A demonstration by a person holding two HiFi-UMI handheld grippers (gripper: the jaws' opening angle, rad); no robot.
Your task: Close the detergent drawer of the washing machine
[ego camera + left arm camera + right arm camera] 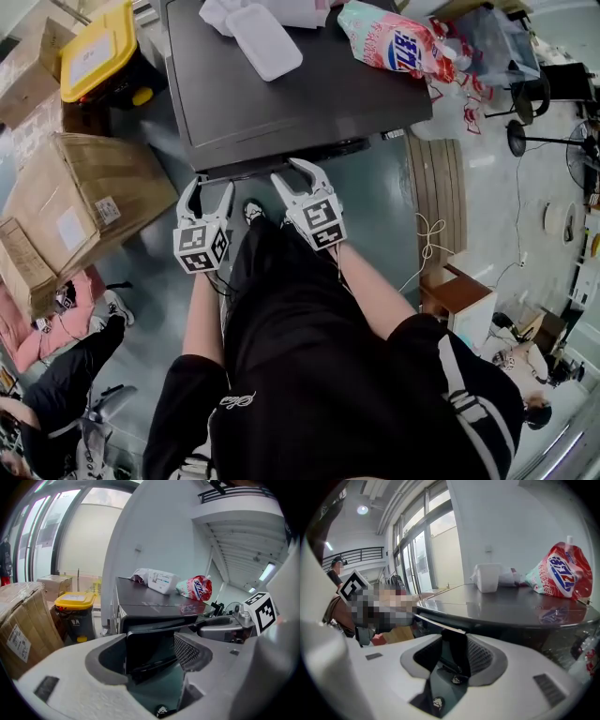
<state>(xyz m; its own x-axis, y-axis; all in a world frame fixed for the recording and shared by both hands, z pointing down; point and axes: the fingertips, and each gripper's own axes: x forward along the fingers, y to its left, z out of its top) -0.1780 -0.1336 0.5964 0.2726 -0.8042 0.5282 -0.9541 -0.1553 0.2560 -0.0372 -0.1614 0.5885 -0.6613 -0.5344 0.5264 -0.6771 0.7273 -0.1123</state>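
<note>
Drawer (150,651) sat low centre in the left gripper view, sticking out of the front of the washing machine (281,103) and not yet shut.

Left gripper (211,185): jaws wide apart, straddling the drawer front, and we saw no pad pressing on it. Right gripper (287,170): jaws part-way apart with a dark edge of the drawer between them. We could not tell whether the pads pinched it.

Risks, as we judged them:
- A push from one side only could skew the drawer so it jams part-way.
- A jaw tip left around the front could get caught between drawer and machine as the gap closes.
- Wide, loose jaws could slip over the top edge and strike the machine front instead.

Count, from the head view:
- one washing machine, one drawer, two grippers
- one detergent pouch (394,42), upper right on the machine top
- two white packs (264,39) (291,9), top centre
- one yellow-lidded bin (98,52), upper left
- two cardboard boxes (84,211) (28,70), left edge
</note>
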